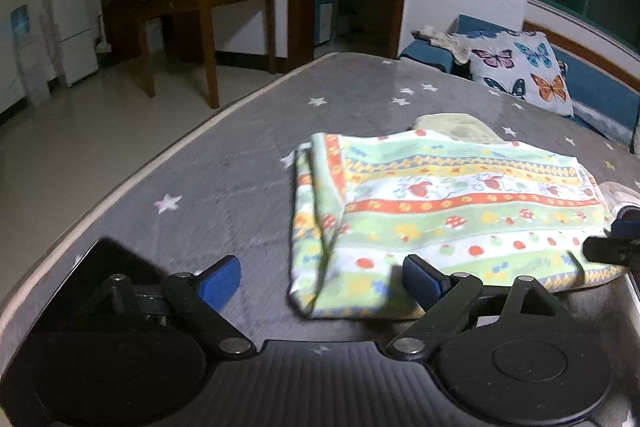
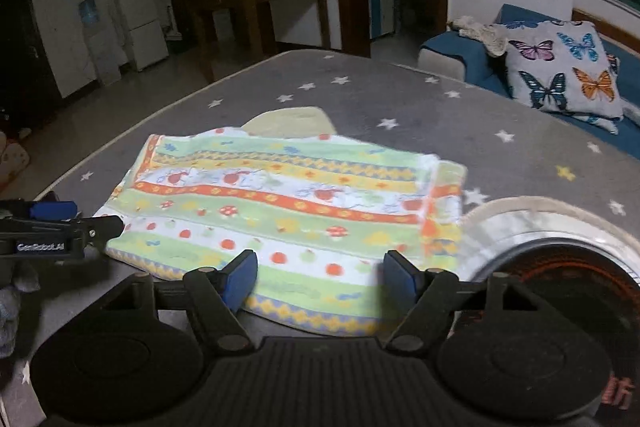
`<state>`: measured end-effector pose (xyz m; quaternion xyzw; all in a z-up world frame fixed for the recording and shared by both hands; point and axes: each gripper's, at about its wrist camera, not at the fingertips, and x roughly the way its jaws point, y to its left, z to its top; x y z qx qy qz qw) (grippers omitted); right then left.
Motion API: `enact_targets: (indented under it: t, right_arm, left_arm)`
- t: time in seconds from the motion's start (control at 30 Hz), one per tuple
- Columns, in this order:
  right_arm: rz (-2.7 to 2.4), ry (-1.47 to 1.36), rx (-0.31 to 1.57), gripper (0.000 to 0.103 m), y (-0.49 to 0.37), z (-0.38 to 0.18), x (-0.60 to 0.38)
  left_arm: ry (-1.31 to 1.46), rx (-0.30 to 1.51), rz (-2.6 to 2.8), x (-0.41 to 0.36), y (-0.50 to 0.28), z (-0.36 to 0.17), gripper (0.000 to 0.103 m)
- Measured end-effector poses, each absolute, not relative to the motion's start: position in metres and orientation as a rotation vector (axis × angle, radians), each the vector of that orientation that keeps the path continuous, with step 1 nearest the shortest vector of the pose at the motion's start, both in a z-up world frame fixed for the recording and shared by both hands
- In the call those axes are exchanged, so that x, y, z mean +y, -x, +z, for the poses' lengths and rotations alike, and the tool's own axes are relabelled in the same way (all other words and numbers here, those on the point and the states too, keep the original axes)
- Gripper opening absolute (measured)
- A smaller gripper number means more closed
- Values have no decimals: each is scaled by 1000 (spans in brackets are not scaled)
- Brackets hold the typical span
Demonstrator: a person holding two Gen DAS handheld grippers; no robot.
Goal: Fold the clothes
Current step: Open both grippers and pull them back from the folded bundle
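Note:
A folded garment [image 1: 444, 211] with green, orange and yellow stripes and mushroom prints lies flat on the grey star-patterned table [image 1: 240, 155]. It also shows in the right wrist view [image 2: 296, 215]. My left gripper [image 1: 320, 279] is open and empty, just in front of the garment's near left corner. My right gripper [image 2: 318, 279] is open and empty over the garment's near edge. A pale yellow cloth [image 2: 292, 121] pokes out from behind the garment. Each gripper shows at the edge of the other's view, the right one [image 1: 616, 243] and the left one [image 2: 60, 227].
A round lidded object [image 2: 560, 239] sits on the table right of the garment. A blue sofa with a butterfly cushion [image 2: 564, 71] stands beyond the table. A wooden desk [image 1: 224, 7] and a white fridge [image 1: 74, 27] stand across the tiled floor. The table's left edge [image 1: 132, 179] drops to the floor.

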<state>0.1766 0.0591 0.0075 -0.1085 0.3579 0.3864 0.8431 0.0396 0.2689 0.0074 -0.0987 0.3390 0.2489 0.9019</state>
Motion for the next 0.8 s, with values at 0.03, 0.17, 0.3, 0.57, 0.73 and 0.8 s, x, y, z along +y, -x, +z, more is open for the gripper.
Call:
enact_targets:
  t: [0.03,0.17,0.3,0.57,0.73,0.8]
  right_arm:
    - [814,237,763,74,-176,3,62]
    - [814,315,724,79,-164,0,64]
    - [811,294,723,86,-157,6,49]
    - [778,229,699,92,-137,12,15]
    - [766,210,673,99,-121,13,-3]
    - [757,210,660,100,-114,13,-9]
  left_arm:
    - [210,699,519,269,-37,6,93]
    - [231,694,530,270,-25,4,97]
    - [238,690,519,261,-17,5,103]
    - [254,681,492,237,-3,6,103]
    - [233,655,474,217,2,14,103]
    - [228,652,471,211,3,16,103]
